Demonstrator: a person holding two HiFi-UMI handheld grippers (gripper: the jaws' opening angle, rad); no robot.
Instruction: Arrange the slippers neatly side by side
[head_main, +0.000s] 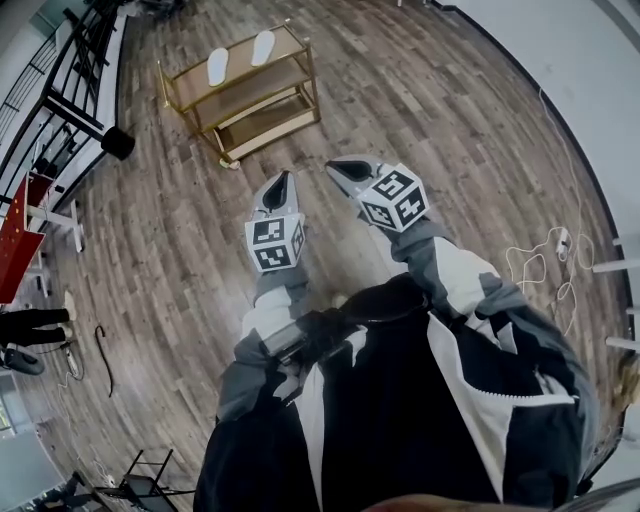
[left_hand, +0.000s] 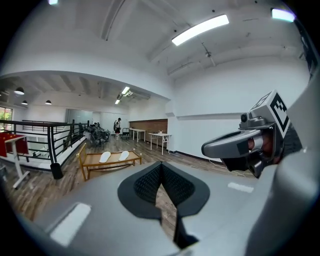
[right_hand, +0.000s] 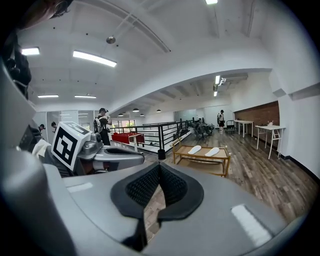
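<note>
Two white slippers, one and the other, lie apart on the top shelf of a gold rack far ahead on the wooden floor. The left gripper view shows them as one slipper beside the other slipper, and the right gripper view as a slipper and a second slipper. My left gripper and right gripper are held out in front of me, well short of the rack. Both are shut and hold nothing.
The rack has two lower shelves and stands on small wheels. A black railing runs along the left side. White cables lie on the floor at the right. White tables stand by the far wall, where a person stands.
</note>
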